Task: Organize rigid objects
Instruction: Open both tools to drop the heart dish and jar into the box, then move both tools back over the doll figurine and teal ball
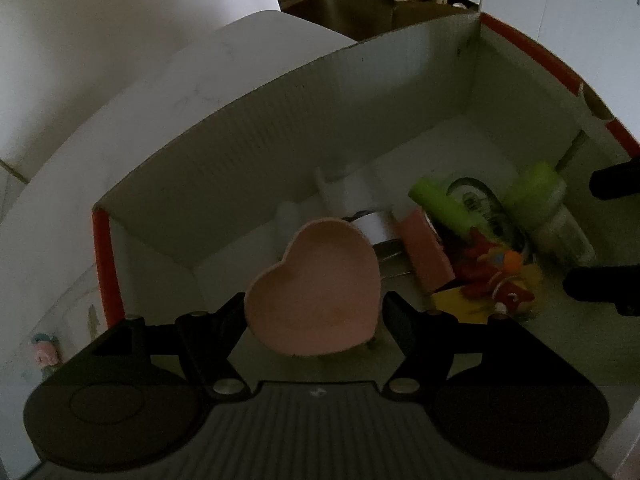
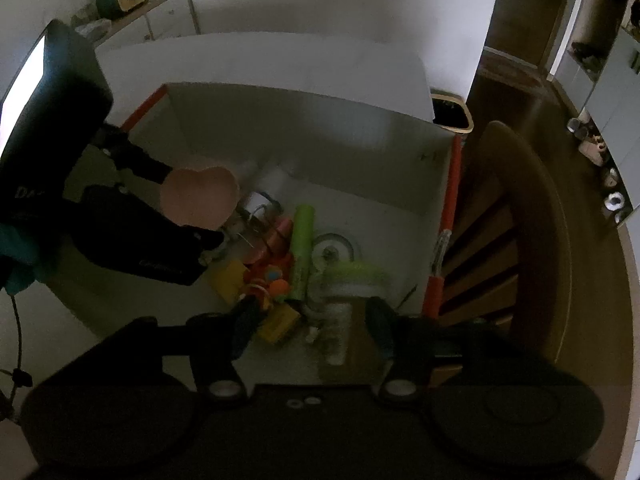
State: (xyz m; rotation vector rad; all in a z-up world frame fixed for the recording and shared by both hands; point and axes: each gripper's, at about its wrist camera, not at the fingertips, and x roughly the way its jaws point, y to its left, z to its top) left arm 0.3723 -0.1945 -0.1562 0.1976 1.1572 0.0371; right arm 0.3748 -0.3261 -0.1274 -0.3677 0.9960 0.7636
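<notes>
Over the open cardboard box [image 1: 248, 148], we hold the pink heart-shaped dish [image 1: 316, 292] clenched in our left gripper [image 1: 314, 312], hollow side up, apparently so it can go down beside the jumble already inside. Its lobes face away from us toward the far wall, its point toward the gripper. Our right gripper [image 2: 310, 320] hangs released and empty above the green tube [image 2: 302, 252] and yellow block [image 2: 280, 324].
</notes>
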